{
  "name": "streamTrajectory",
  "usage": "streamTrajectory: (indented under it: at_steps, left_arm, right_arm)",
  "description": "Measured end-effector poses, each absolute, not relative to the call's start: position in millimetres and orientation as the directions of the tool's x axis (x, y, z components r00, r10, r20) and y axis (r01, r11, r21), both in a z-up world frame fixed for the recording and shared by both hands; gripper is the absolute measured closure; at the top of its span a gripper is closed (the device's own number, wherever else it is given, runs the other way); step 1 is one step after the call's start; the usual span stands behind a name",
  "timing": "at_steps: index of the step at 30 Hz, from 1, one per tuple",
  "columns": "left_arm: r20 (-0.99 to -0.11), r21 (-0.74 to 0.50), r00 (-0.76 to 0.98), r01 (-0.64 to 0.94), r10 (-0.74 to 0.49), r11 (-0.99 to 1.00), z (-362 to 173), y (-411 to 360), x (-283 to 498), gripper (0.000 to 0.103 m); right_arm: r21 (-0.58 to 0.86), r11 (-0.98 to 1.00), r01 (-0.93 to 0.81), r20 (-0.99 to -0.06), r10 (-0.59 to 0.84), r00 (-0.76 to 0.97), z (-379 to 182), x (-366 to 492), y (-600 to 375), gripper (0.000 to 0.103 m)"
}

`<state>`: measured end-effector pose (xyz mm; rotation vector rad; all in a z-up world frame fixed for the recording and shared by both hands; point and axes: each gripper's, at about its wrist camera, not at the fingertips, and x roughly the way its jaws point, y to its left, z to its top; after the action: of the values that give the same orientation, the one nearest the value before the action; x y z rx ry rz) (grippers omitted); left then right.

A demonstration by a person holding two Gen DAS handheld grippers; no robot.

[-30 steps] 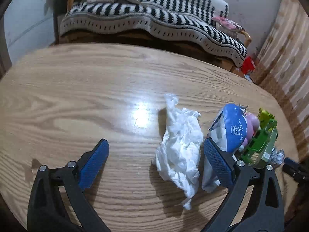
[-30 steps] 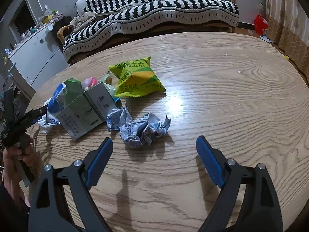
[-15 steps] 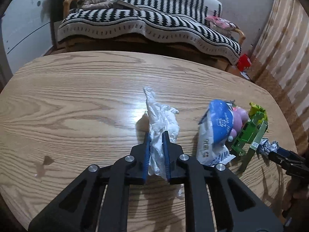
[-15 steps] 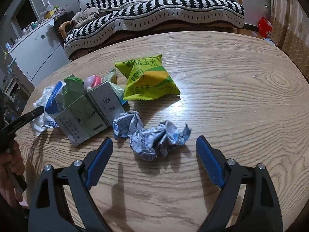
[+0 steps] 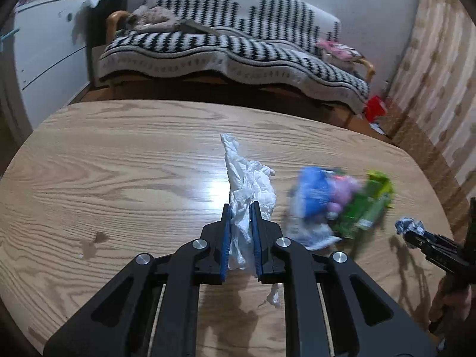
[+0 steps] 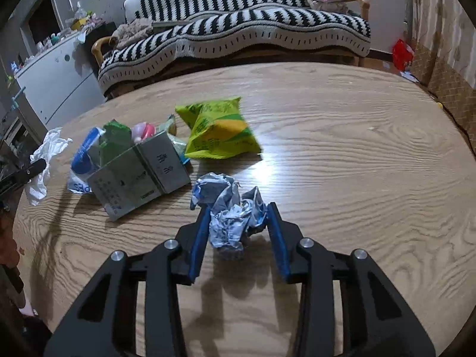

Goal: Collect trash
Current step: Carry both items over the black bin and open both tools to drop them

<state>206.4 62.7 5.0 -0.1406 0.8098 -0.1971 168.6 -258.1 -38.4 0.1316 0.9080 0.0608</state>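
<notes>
My left gripper (image 5: pixel 240 232) is shut on a crumpled white tissue (image 5: pixel 248 184) and holds it just above the wooden table (image 5: pixel 119 178). My right gripper (image 6: pixel 238 229) is shut on a crumpled blue-and-white paper wad (image 6: pixel 229 208), which also shows in the left wrist view (image 5: pixel 409 226). The tissue also shows at the left of the right wrist view (image 6: pixel 44 160). A pile of trash lies between them: a grey carton (image 6: pixel 139 175), a blue wipes pack (image 6: pixel 84 154) and a yellow-green snack bag (image 6: pixel 218 131).
The trash pile looks blurred in the left wrist view (image 5: pixel 339 202). A sofa with a striped black-and-white blanket (image 6: pixel 238 29) stands behind the table. A white cabinet (image 6: pixel 56 80) is at the left. The table edge (image 6: pixel 464 148) curves away at the right.
My right gripper has closed on the paper wad, which was lying loose between its open fingers. My left gripper, shut on the tissue half a second ago, has lifted it slightly.
</notes>
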Motion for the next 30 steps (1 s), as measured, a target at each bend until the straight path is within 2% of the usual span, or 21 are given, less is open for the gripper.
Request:
streamTrajectory:
  at_steps: [15, 23, 30]
  left_arm:
    - [-0.694, -0.131, 0.548, 0.541, -0.466, 0.831, 16.3, -159.4, 136.7, 0.091]
    - [-0.696, -0.119, 0.412, 0.741, -0.588, 0.661, 11.1, -298.6, 69.2, 0.091]
    - [-0.706, -0.126, 0.282, 0.853, -0.65, 0.507, -7.3, -397.9, 2.0, 0.091]
  right_arm:
    - [0.123, 0.964, 0.236, -0.753, -0.064, 0.655, -15.8, 46.1, -409.5, 0.064]
    - [0.155, 0.903, 0.4, -0.75, -0.156, 0.643, -22.4, -42.8, -508.7, 0.064]
    - [0.185, 0.82, 0.541, -0.765, -0.225, 0.603, -31.6, -118.4, -584.5, 0.064]
